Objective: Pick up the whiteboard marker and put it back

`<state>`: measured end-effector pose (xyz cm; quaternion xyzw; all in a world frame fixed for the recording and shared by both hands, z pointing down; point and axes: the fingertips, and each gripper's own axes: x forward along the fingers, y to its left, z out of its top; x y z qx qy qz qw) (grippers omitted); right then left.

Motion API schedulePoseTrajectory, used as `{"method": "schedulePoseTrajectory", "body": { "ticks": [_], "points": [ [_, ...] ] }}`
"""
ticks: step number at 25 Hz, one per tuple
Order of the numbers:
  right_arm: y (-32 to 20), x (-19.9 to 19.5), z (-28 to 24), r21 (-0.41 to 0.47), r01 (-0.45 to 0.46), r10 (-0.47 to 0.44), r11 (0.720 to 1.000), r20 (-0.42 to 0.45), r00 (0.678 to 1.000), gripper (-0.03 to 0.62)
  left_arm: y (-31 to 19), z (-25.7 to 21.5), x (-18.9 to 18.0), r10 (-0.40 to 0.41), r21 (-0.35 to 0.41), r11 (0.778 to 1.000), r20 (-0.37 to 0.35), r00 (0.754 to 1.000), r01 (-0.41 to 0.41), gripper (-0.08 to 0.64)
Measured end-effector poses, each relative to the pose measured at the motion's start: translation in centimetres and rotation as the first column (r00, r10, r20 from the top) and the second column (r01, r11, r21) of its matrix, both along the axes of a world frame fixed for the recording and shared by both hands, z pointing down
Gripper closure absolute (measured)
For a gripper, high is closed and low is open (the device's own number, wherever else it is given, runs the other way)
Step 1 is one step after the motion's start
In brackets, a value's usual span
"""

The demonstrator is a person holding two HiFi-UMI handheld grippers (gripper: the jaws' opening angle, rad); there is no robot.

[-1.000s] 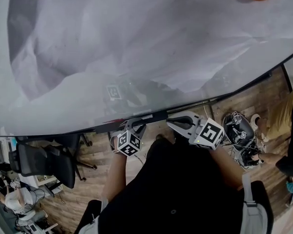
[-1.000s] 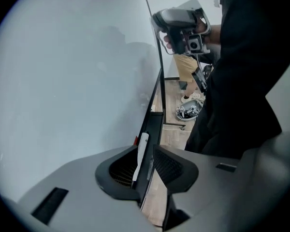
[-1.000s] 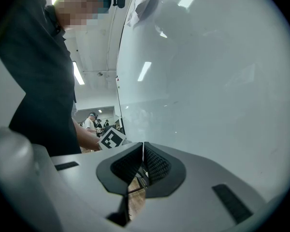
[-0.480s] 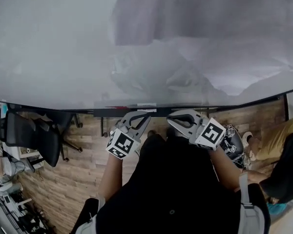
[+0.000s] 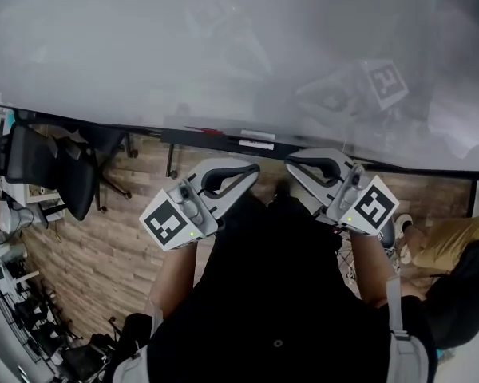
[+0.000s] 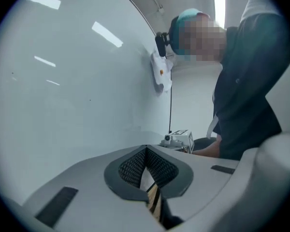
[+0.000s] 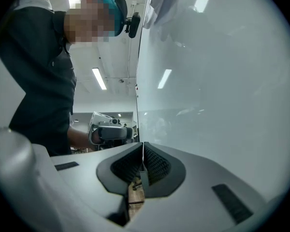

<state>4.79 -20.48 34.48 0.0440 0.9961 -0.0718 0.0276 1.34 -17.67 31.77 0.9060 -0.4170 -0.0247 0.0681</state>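
Observation:
A glossy whiteboard (image 5: 223, 46) fills the upper part of the head view, and its dark lower ledge (image 5: 184, 134) runs just ahead of both grippers. On that ledge lies something thin and red with a white piece (image 5: 223, 133); I cannot tell whether it is the marker. My left gripper (image 5: 251, 168) and right gripper (image 5: 291, 164) hover side by side just below the ledge, both shut and holding nothing. The left gripper view has its shut jaws (image 6: 146, 150) beside the whiteboard (image 6: 63, 95). In the right gripper view the shut jaws (image 7: 142, 148) face along the whiteboard (image 7: 217, 81).
A black office chair (image 5: 48, 170) stands on the wooden floor (image 5: 104, 254) at the left. Another person in tan clothes (image 5: 447, 246) is low at the right. Desks and more chairs crowd the far left edge (image 5: 0, 214).
The view has swung along the whiteboard, so the orange thing and crumpled reflections are out of sight. Both grippers now sit larger and slightly farther apart below the ledge, still shut.

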Motion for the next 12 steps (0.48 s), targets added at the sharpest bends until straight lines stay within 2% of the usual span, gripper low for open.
{"method": "schedulePoseTrajectory", "body": {
  "ticks": [3, 7, 12],
  "points": [
    [0.3, -0.3, -0.3, 0.035, -0.024, 0.024, 0.999, -0.001, 1.000, 0.572, 1.4, -2.0, -0.6, 0.038, 0.067, 0.997, -0.118, 0.992, -0.030, 0.548],
    [1.9, -0.9, -1.8, 0.075, -0.064, 0.066, 0.995, -0.025, 0.998, 0.572, 3.7, -4.3, -2.8, 0.079, 0.108, 0.993, -0.282, 0.956, -0.050, 0.548],
    [5.9, -1.7, -2.8, 0.098, -0.104, 0.108, 0.990, -0.043, 0.993, 0.572, 7.7, -4.4, -4.8, 0.126, 0.126, 0.988, -0.340, 0.932, -0.088, 0.548]
  ]
}}
